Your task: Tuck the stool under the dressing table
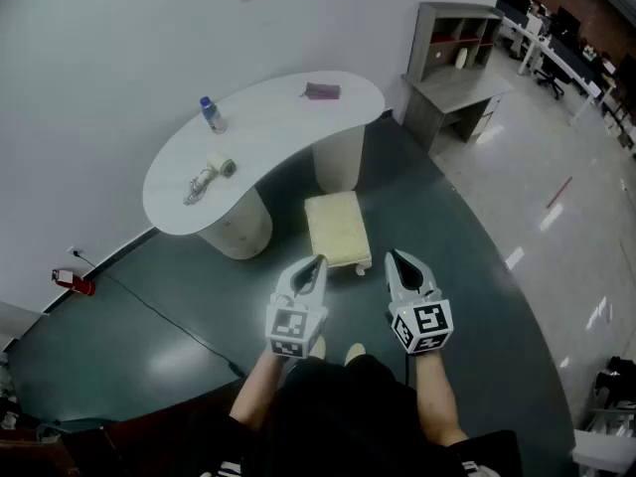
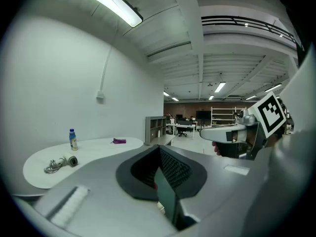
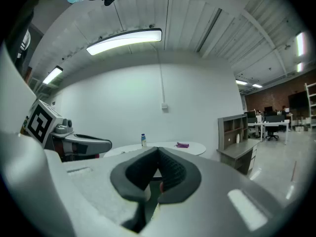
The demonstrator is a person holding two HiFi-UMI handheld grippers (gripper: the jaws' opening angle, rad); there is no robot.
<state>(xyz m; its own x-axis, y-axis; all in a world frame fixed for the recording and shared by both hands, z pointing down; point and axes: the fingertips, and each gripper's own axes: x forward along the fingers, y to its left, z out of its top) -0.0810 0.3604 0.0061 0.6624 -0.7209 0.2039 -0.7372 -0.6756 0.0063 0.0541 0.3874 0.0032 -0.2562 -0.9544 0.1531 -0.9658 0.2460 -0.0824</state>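
We hold both claws clenched on nothing; the left claw (image 1: 314, 266) and the right claw (image 1: 397, 261) hang side by side, jaws pressed together, pointing almost level; neither touches anything. The stool (image 1: 338, 229) stands on the floor (image 1: 467, 266) just ahead of the claws, a little nearer the left one, between them and the curved white bench (image 1: 278, 127). Its far end lies close to the bench's front edge, in line with the gap between the two pedestals; most of its cream seat is out in the open. We judge the task barely begun: nothing is tucked yet; what is left is to reach the stool's near end and push it away from us, under the bench. Beyond the claws, the bench top carries a bottle (image 1: 209, 114) and a purple pouch (image 1: 321, 91), well clear of the stool.
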